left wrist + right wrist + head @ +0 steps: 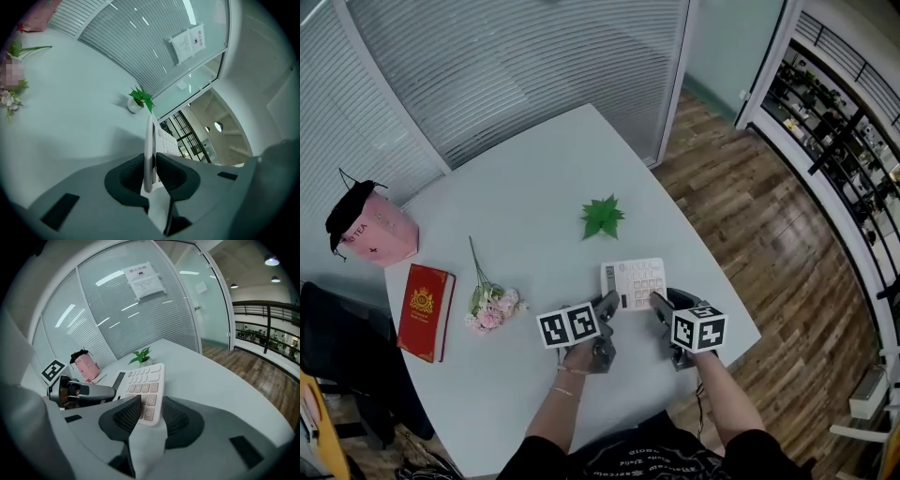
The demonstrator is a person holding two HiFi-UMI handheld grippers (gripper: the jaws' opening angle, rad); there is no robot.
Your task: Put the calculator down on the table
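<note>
A white calculator (633, 282) hangs low over the near right part of the white table (525, 206), held from both sides. My left gripper (610, 302) is shut on its left edge; in the left gripper view the calculator (149, 150) stands edge-on, pinched between the dark pads (129, 176). My right gripper (659, 302) is shut on its near right corner. In the right gripper view the calculator (140, 383) lies face up with its keys showing, and its corner sits between the pads (126, 414). The left gripper (79, 392) shows beside it there.
A small green plant (602, 217) stands just beyond the calculator. Pink flowers (492, 307), a red book (426, 311) and a pink tea bag (373, 230) lie to the left. The table's rounded edge (741, 319) is close on the right, with wooden floor beyond.
</note>
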